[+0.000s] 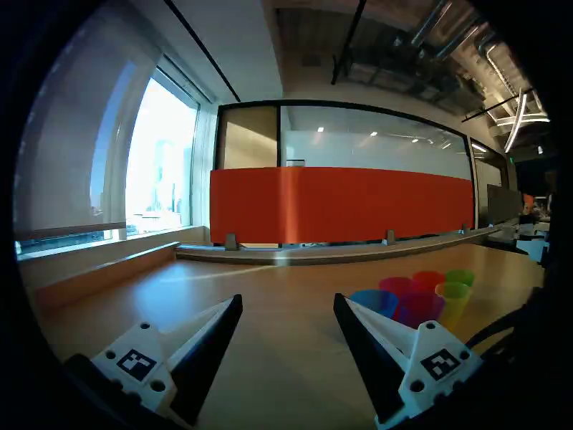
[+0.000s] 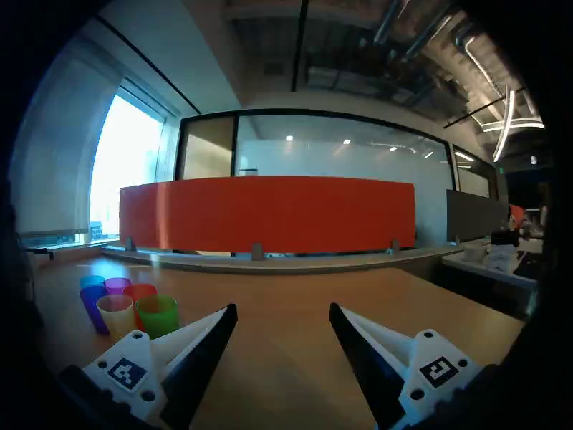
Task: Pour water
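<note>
Wooden and light brown is the table in the left gripper view. Over it the left gripper holds its two fingers wide apart, with nothing between them. A group of coloured plastic cups stands close together on the table, to the right of the fingers and a little beyond them, not touching them. Behind stands an orange screen, and at the left there is a bright window.

In the right gripper view, the right gripper also has its fingers wide apart and empty. The cups stand to its left, near the left finger but apart from it.

I judge that the pouring is not yet begun. No cup is grasped and none is tilted, and I cannot tell if any cup has water inside. All of the work is left: to take one cup, bring it over another, and pour.
</note>
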Demonstrator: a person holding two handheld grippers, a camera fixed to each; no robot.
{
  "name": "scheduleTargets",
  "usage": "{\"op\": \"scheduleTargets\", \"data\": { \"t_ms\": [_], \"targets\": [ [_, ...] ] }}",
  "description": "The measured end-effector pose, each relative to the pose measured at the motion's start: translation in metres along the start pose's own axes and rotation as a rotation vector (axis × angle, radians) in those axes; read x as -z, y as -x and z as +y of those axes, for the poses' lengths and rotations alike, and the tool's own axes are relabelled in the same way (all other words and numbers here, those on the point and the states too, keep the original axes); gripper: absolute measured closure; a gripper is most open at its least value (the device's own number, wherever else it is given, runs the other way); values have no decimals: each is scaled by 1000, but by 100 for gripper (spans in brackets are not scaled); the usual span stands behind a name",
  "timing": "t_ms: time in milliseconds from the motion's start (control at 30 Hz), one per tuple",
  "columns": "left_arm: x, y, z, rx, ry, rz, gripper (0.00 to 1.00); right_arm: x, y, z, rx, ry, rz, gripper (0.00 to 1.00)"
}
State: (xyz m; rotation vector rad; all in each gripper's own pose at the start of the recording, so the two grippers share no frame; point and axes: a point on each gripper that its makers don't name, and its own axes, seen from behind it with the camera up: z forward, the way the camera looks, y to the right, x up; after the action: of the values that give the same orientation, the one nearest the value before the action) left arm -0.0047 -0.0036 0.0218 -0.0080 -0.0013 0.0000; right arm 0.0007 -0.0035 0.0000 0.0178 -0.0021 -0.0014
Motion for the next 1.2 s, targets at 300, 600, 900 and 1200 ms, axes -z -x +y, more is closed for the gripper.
{"op": "scheduleTargets", "data": {
  "t_ms": [300, 600, 900, 1200],
  "targets": [
    [-4, -21, 1, -18, 7, -2, 6, -4, -21, -2, 2, -12, -1, 0],
    [-13, -47, 12, 7, 54, -33, 6, -11, -44, -13, 11, -56, -24, 0],
    [-26, -75, 12, -10, 73, -53, 6, -19, -64, -14, -5, -66, -60, 0],
    [-33, -107, 20, -19, 112, -62, 6, -30, -86, -12, -36, -82, -101, 0]
  ]
}}
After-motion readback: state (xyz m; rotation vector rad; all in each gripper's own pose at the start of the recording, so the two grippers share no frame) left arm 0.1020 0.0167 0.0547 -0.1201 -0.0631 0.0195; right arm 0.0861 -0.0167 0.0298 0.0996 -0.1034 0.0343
